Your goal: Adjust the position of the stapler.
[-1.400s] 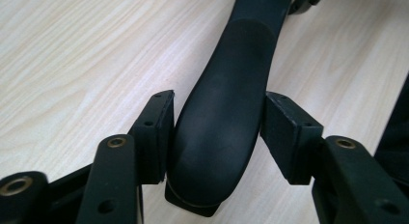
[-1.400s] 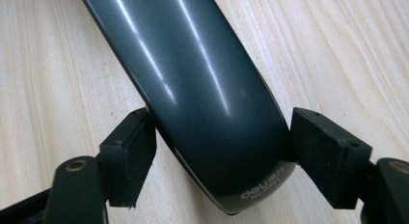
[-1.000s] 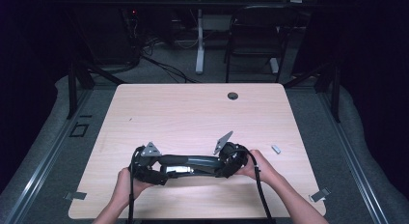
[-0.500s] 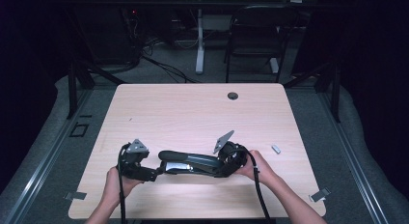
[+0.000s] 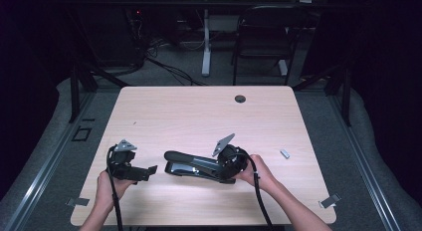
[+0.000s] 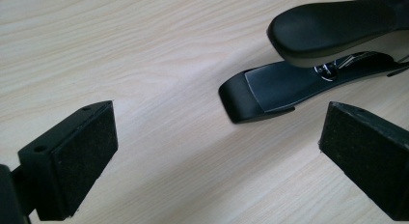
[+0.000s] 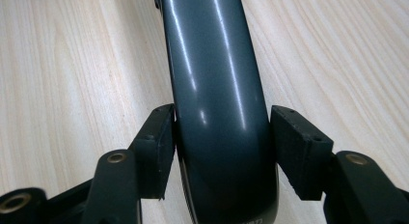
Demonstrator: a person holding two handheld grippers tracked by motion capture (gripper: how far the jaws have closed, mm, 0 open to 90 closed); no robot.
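Observation:
A long black stapler (image 5: 191, 166) lies on the pale wooden table (image 5: 199, 116), near its front edge, with its upper arm raised off the base. My right gripper (image 5: 221, 167) is shut on the stapler's rear; its pads (image 7: 156, 147) lie against both sides of the glossy dark body (image 7: 217, 89), and the jaws have just been closing on it. My left gripper (image 5: 149, 172) sits to the left of the stapler, apart from it. Its jaws have just been opening and stand wide (image 6: 217, 156) with nothing between them. The stapler's front tip (image 6: 337, 26) and base (image 6: 270, 89) lie ahead of it.
A small silver piece (image 5: 284, 153) lies on the table right of my right hand. A round cable hole (image 5: 240, 98) sits near the far edge. Grey tabs (image 5: 329, 201) mark the front corners. A chair (image 5: 263, 37) and desk leg stand beyond the table.
My left gripper has let go of the stapler's front end, drawn away to the left and opened its jaws. The right gripper and the stapler have stayed in place.

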